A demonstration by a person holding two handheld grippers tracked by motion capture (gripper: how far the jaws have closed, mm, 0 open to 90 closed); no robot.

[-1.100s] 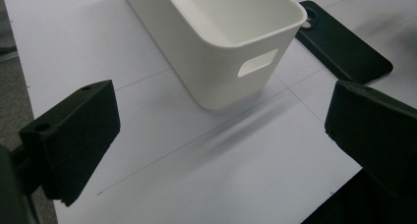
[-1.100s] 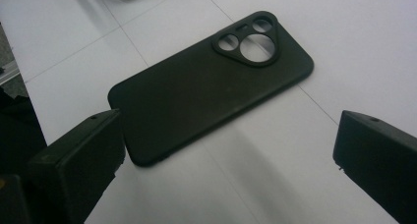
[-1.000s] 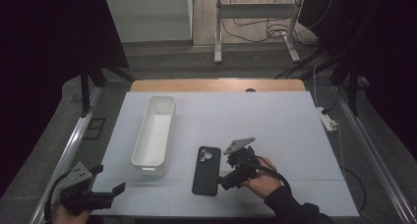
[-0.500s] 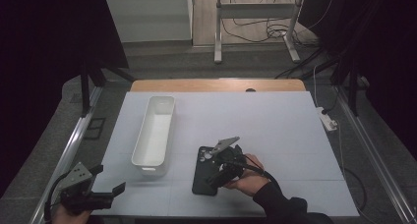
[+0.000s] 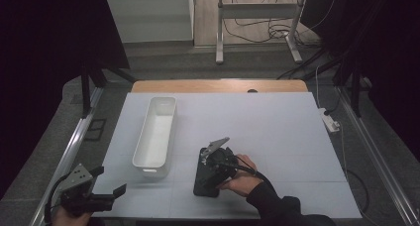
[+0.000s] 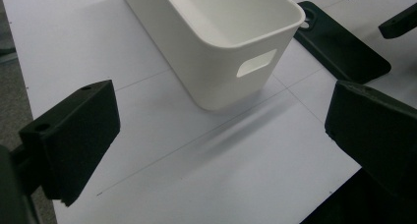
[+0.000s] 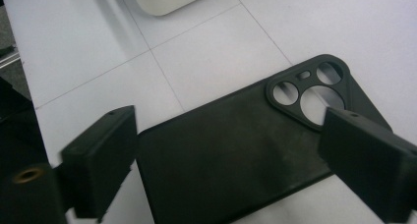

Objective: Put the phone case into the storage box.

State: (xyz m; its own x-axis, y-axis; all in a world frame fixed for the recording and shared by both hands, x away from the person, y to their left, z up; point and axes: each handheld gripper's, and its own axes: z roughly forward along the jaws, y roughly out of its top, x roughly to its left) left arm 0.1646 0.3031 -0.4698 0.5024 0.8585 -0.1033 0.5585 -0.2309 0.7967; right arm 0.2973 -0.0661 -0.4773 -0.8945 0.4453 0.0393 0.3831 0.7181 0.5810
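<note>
The black phone case (image 7: 236, 155) lies flat on the white worktop (image 5: 277, 132), near its front edge and about midway along it, camera cut-outs toward the far side. The step in hand reads as the grasp: the right claw (image 7: 231, 170) is set down over the case with one jaw on each long side, and the jaws have just been closing in on it, though in the right gripper view a sliver of gap shows at each pad, so nothing is pinched yet. Next, I judge, the jaws must close squarely on the two thin edges without sliding the case, then lift.

The right hand (image 5: 242, 179) reaches in from the front edge, claw angled down. The white bin (image 5: 156, 132) stands just left of the case, apart from it. The left claw (image 5: 106, 196) hangs spread and empty at the front left corner.
</note>
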